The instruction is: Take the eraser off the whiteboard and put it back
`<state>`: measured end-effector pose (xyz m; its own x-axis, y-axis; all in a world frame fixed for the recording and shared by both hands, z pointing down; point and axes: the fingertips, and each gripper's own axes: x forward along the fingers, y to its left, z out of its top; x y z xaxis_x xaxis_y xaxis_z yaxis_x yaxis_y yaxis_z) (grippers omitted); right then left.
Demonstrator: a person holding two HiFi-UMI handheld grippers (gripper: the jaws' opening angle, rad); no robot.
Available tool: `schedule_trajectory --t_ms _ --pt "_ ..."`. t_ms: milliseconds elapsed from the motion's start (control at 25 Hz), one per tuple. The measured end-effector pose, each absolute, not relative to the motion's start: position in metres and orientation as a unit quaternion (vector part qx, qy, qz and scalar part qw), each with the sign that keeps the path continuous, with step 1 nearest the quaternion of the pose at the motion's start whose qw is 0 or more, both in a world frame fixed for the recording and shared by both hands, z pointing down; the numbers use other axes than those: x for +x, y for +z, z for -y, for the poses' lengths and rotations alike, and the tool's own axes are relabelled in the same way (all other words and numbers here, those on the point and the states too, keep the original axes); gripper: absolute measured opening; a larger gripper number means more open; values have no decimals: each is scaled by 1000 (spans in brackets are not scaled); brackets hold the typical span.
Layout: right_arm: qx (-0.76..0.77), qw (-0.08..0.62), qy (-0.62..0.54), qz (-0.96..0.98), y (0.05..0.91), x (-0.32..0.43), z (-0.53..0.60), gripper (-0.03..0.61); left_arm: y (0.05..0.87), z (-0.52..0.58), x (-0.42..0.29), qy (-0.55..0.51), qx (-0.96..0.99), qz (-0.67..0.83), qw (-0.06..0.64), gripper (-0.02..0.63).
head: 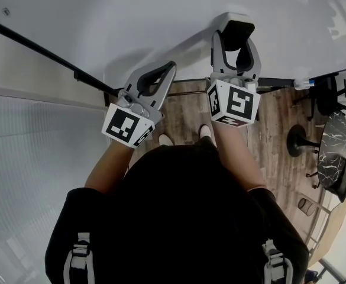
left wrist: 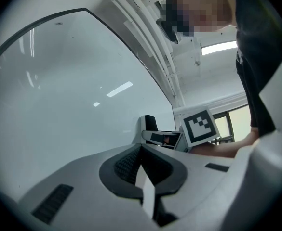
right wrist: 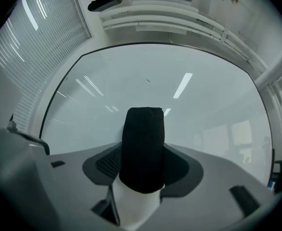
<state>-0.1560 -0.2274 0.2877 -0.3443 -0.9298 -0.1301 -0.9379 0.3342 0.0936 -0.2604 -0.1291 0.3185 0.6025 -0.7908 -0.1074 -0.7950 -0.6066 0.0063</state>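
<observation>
The eraser (head: 241,29), a white body with a black felt face, sits between the jaws of my right gripper (head: 236,35), which is shut on it close in front of the whiteboard (head: 131,22). In the right gripper view the eraser (right wrist: 141,148) fills the gap of that gripper (right wrist: 143,170), felt face up, with the whiteboard (right wrist: 145,76) behind. Whether it touches the board I cannot tell. My left gripper (head: 170,68) points at the board beside it, jaws shut with nothing between them. In the left gripper view that gripper (left wrist: 144,177) is shut, and the eraser (left wrist: 150,124) shows at the board (left wrist: 59,90).
A black frame bar (head: 36,46) edges the board at left, with window blinds (head: 36,152) below it. A marker (head: 303,83) lies on the ledge at right. Office chairs and a round table (head: 333,147) stand on the wooden floor (head: 273,129) at right.
</observation>
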Motion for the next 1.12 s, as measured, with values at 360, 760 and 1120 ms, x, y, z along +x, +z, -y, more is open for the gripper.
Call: schedule_trajectory --t_ms 360,760,1120 --pt "-540 26 81 -838 288 -152 218 218 321 128 -249 46 -892 -449 20 0" --pt "-435 51 52 -897 292 -142 196 222 319 135 -223 35 -888 -458 22 0" --pt "-349 53 28 -935 299 -108 165 228 317 130 -197 28 -889 -457 27 0"
